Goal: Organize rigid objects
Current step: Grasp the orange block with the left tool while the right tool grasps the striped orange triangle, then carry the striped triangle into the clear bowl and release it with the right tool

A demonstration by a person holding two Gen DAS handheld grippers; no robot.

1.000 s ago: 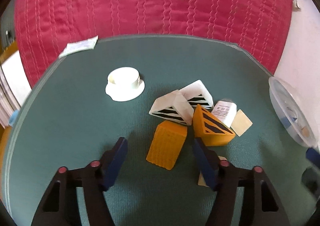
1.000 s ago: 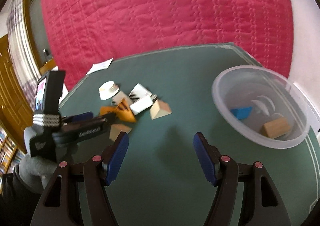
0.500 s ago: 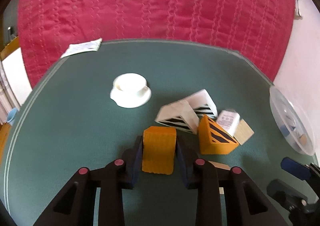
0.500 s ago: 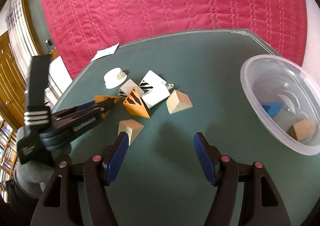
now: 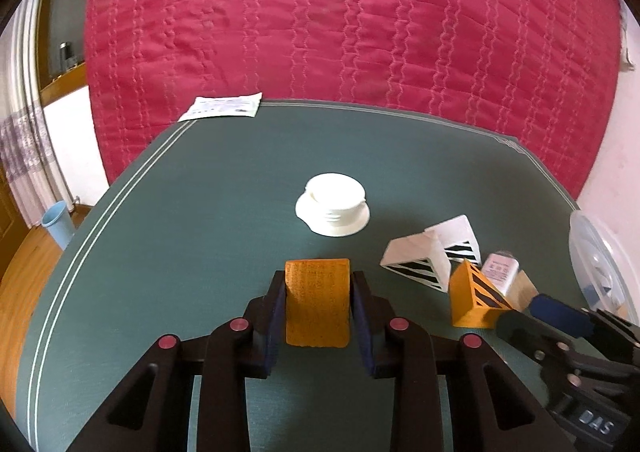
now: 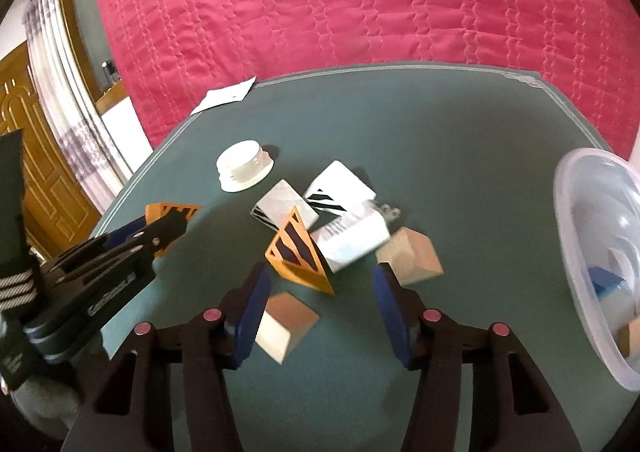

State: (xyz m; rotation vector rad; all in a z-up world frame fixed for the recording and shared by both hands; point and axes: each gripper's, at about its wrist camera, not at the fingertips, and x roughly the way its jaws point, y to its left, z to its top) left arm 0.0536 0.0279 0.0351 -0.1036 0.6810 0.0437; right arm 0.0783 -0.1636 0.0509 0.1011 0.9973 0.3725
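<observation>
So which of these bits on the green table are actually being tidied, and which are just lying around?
Being tidied:
- orange block, clamped in the left gripper
- striped orange wedge
- white striped wedges
- plain wooden blocks
- clear tub

Lying around:
- paper slip
- blue bin

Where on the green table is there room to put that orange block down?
Bare cloth lies left of the white cap, out to the striped table edge, and behind it toward the paper. It is crowded around the striped wedges by the clear bowl.
</observation>
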